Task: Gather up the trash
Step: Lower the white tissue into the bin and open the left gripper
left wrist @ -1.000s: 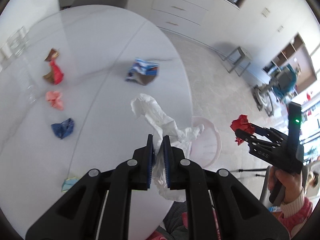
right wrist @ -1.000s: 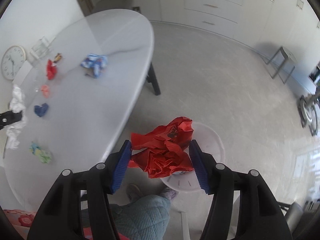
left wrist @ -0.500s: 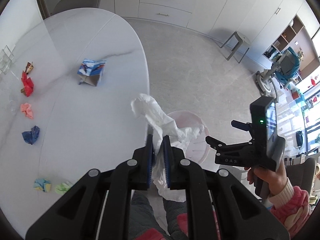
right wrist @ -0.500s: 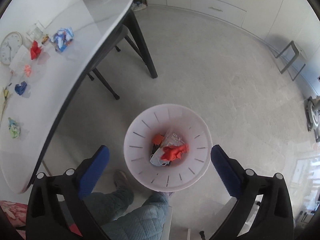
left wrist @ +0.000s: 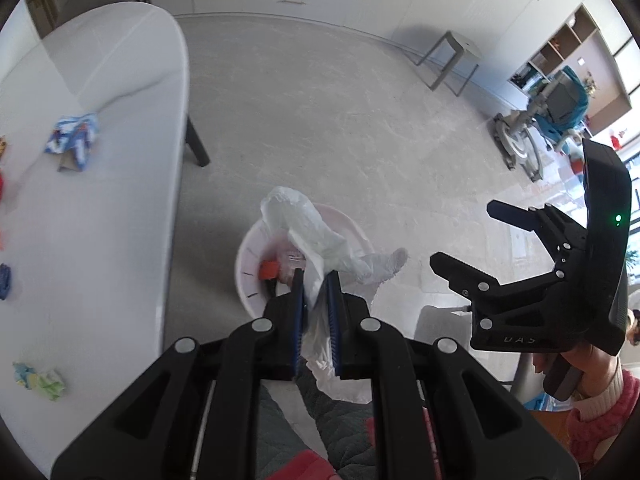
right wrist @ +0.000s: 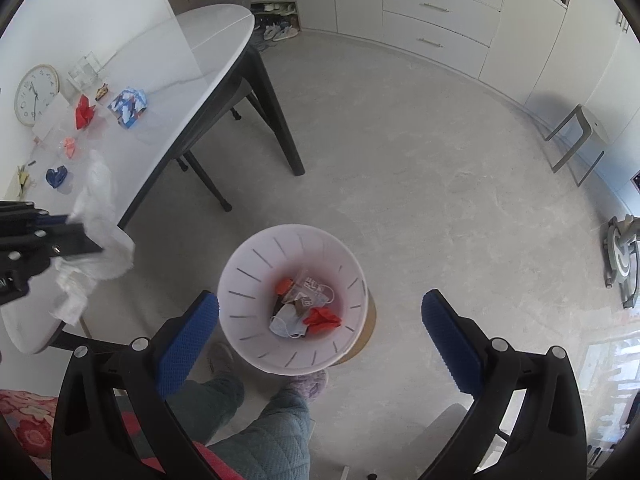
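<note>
The left gripper [left wrist: 316, 304], its blue-padded fingers [left wrist: 298, 312] beginning to part yet pressed on a crumpled white plastic bag [left wrist: 316, 236], hangs above the round pale-pink slotted wastebasket [right wrist: 256, 268] on the grey floor beside the white oval worktop [right wrist: 168, 92]. The right gripper [right wrist: 320, 328] hovers over the same basket with its fingers spread wide and nothing between them.

The drop looks best made only once the bag sits squarely over the basket's mouth: seen from the right wrist, the bag hangs off to one side, over the worktop's edge rather than the rim, so the left hand probably needs to carry it further across. A light, billowy bag may drift or cling to the pads, so a low release and a full opening should help.

The bag's lower folds vanish behind the left fingers, and it covers part of the basket. The scraps on the worktop, a blue-and-white printed carton [right wrist: 128, 107] among them, are blurred and small.
</note>
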A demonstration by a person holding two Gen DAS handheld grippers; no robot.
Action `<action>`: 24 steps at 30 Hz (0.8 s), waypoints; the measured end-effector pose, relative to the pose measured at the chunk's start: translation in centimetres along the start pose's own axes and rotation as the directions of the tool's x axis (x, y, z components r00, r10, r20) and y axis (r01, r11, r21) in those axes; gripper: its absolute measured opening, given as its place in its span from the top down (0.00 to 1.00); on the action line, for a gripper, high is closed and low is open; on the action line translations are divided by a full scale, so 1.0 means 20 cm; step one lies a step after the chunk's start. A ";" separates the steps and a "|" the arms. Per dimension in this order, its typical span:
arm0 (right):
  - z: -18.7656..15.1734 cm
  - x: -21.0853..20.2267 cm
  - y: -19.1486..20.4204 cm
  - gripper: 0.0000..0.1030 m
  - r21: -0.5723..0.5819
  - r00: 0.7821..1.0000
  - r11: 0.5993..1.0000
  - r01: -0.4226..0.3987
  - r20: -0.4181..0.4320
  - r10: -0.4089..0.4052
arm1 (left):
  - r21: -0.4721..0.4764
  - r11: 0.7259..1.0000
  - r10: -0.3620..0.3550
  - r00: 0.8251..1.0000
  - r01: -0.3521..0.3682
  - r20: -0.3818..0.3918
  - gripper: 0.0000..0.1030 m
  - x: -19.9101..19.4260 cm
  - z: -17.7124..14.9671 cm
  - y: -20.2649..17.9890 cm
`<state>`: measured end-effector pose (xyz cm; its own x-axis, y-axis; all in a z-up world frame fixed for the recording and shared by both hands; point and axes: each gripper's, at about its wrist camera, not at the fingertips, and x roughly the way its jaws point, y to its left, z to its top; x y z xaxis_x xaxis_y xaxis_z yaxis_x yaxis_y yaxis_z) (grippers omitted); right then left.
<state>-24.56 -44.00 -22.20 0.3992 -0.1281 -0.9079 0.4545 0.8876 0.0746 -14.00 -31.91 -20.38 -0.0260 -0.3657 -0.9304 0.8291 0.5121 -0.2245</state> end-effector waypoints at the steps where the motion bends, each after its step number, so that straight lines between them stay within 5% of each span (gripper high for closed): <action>1: 0.00 0.00 -0.02 0.02 0.003 1.000 1.000 0.000 0.001 0.000 | 0.003 1.000 -0.013 1.000 0.013 -0.006 0.71 0.01 0.00 -0.02; 2: -0.01 -0.01 -0.04 0.02 0.007 1.000 1.000 0.001 0.001 -0.001 | -0.001 1.000 -0.024 1.000 0.024 -0.014 0.39 0.02 0.01 -0.04; 4: -0.01 -0.01 -0.07 0.02 0.013 1.000 1.000 0.001 0.001 -0.001 | -0.044 0.999 -0.009 1.000 0.010 0.015 0.16 0.01 0.01 -0.06; 5: -0.01 -0.01 -0.08 0.02 0.017 1.000 1.000 0.001 0.002 -0.001 | -0.060 0.998 -0.008 0.999 0.011 0.045 0.13 -0.01 0.01 -0.06; 15: 0.05 -0.04 -0.05 0.02 0.010 0.999 1.000 -0.016 0.037 0.016 | -0.109 0.987 0.126 0.987 -0.116 0.095 0.08 -0.21 -0.02 0.08; 24: 0.18 -0.04 0.24 0.02 -0.082 0.997 0.995 -0.052 0.054 0.056 | -0.253 0.946 0.242 0.960 -0.201 0.141 0.08 -0.48 -0.19 0.45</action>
<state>-19.84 -41.20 -19.66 0.4667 -0.1019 -0.8786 0.3666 0.9263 0.0873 -8.43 -20.90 -14.47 0.2541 -0.3367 -0.9067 0.6485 0.7548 -0.0986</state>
